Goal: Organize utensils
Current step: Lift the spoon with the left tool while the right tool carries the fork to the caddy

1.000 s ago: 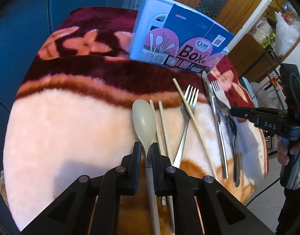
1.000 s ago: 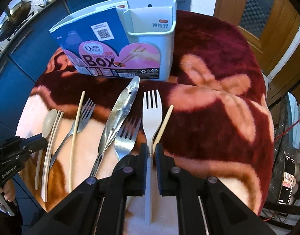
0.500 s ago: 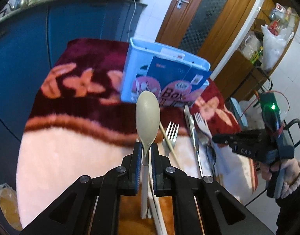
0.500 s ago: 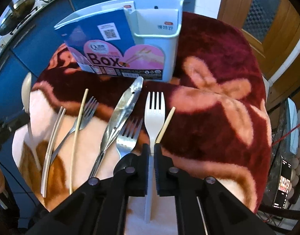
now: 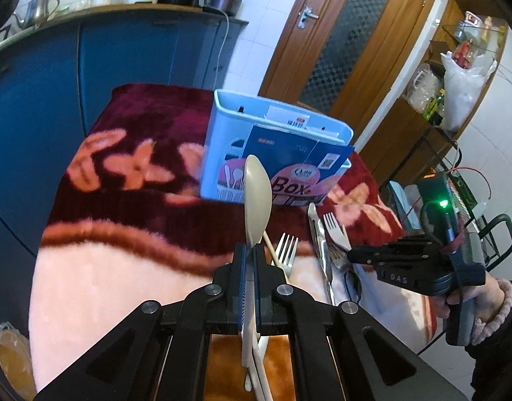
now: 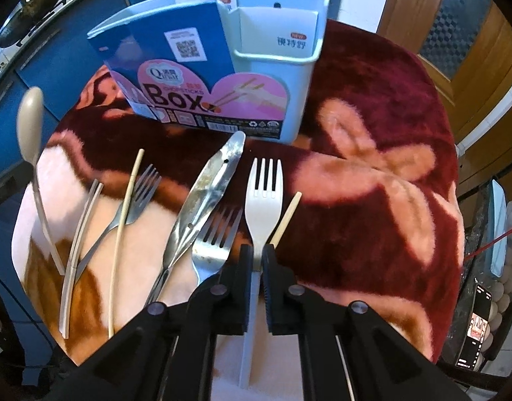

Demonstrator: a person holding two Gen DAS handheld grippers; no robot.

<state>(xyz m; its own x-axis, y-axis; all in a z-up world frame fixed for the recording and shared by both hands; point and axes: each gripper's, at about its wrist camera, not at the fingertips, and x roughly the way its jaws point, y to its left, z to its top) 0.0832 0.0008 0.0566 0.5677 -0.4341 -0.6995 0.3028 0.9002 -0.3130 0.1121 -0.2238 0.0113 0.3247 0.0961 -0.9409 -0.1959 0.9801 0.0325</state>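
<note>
Utensils lay in a loose row on the blanket-covered worktop [image 6: 372, 173] in front of the pale blue holder box [image 6: 272, 77], whose printed card sleeve hid most of its front wall. The beige spoon [image 5: 257, 197] was off the blanket, its handle clenched between the pads of the left hand-held gripper [image 5: 248, 257], bowl up and partly covering the box label; the handle's lower end ran behind the gripper body. The right hand-held gripper [image 6: 257, 257] was closed on the neck of the white plastic fork [image 6: 264, 193], which lay flat with tines toward the box. Left of it lay a metal fork [image 6: 215, 234], its handle hidden under the gripper, then metal tongs [image 6: 205, 193], a single chopstick [image 6: 124, 214], a second metal fork [image 6: 139, 197] and a pale chopstick pair [image 6: 77, 247]. Another chopstick [image 6: 286, 217] poked out beside the white fork, its lower part concealed. A sleeved hand [image 5: 479, 300] held the right gripper's grip.
</note>
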